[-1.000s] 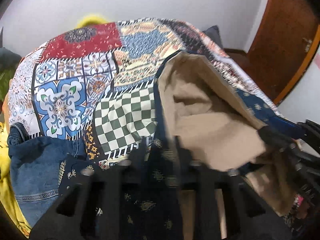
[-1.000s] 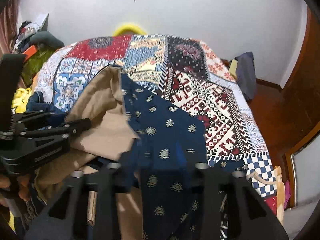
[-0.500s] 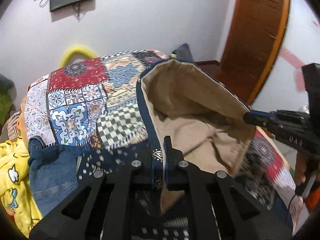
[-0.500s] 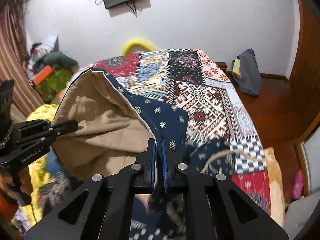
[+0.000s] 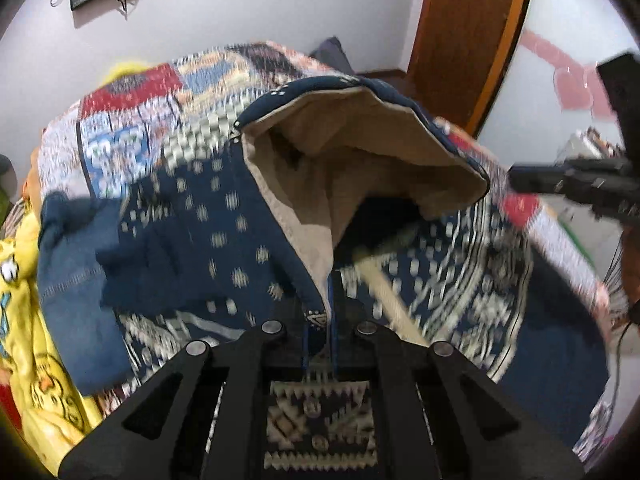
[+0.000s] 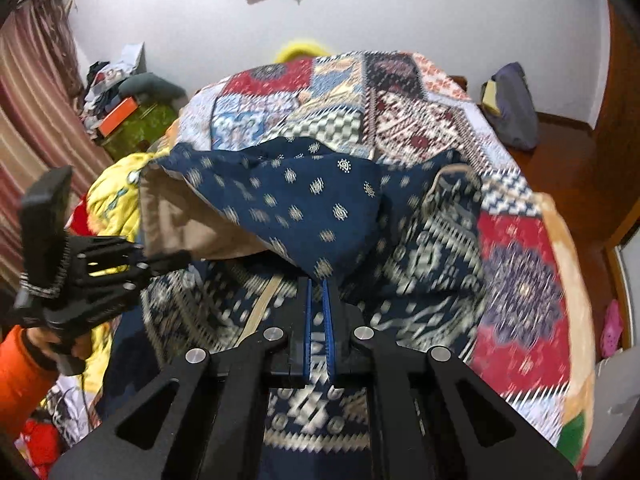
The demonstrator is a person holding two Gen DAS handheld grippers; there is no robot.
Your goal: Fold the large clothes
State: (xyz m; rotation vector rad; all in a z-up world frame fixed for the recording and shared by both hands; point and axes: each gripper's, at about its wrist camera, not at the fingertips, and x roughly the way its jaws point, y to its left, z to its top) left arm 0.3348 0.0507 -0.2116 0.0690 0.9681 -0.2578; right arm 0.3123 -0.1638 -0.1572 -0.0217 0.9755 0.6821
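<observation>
You've got the left gripper [image 5: 318, 312] and right gripper [image 6: 316, 284] each pinched tight on a corner of the navy garment [image 6: 304, 200], lifted above the bed [image 6: 520, 280] so it hangs open to fold.

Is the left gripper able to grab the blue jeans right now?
Probably not: the left gripper is shut on the navy patterned garment, whose cloth partly overlaps the jeans off to its side.

Black left tool [image 5: 318, 322] with silver screws; right tool [image 6: 318, 320] blue-padded; orange sleeve [image 6: 18, 376].
</observation>
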